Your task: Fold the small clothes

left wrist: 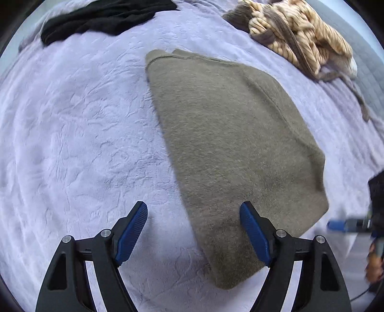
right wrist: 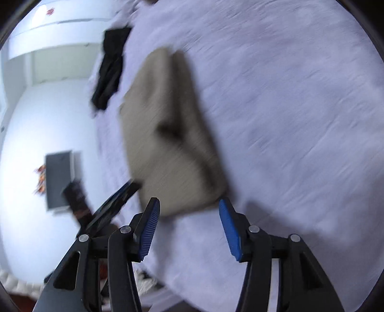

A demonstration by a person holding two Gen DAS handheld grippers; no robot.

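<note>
- Olive garment (left wrist: 235, 148) lies folded flat on the lilac bedspread (left wrist: 72, 132), edges squared for stacking.
- Left gripper (left wrist: 194, 230) hovers above, jaws wide, empty.
- Right gripper (right wrist: 189, 223) likewise gapes, holding nothing.

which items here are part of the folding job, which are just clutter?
In the job:
- folded taupe garment, lying free on the lavender bedspread
- black garment, not yet folded
- striped garment pile
- left gripper, right gripper, both open and empty

Lying about:
- dark panel on the floor
</note>
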